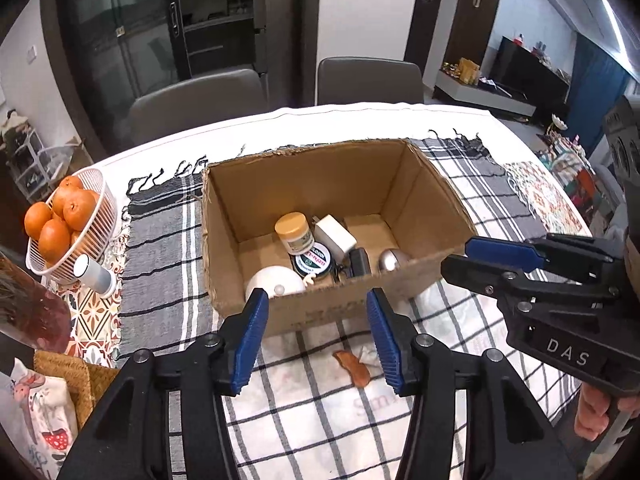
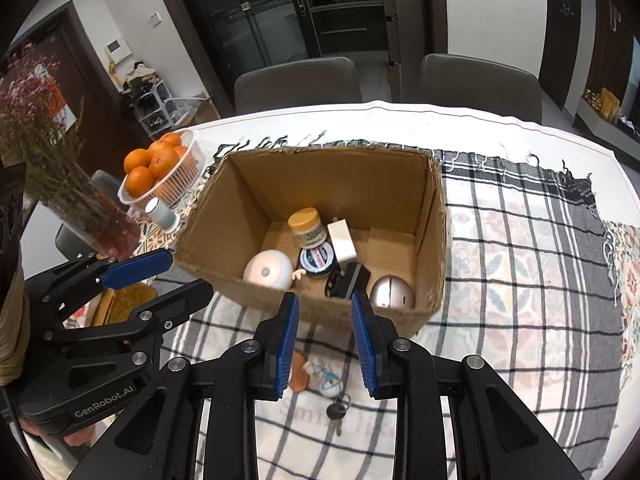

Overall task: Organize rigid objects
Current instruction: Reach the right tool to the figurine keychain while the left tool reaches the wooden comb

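Note:
An open cardboard box (image 1: 320,312) (image 2: 434,240) stands on the checked cloth. Inside lie a tan-lidded jar (image 1: 295,232) (image 2: 308,226), a round tin (image 1: 313,264) (image 2: 317,261), a white adapter (image 1: 335,236) (image 2: 342,240), a white dome (image 1: 276,282) (image 2: 268,270), a black item (image 1: 360,262) (image 2: 352,280) and a silver dome (image 1: 390,260) (image 2: 391,293). A key ring with keys (image 2: 334,400) and an orange tag (image 1: 352,368) lies on the cloth in front of the box. My left gripper (image 1: 318,340) is open and empty. My right gripper (image 2: 325,340) is open and empty above the keys.
A white basket of oranges (image 1: 64,220) (image 2: 160,172) and a small cylinder (image 1: 94,274) (image 2: 162,210) stand left of the box. A vase of dried flowers (image 2: 80,200) is at the left. Two grey chairs (image 1: 200,100) (image 2: 296,80) stand behind the table.

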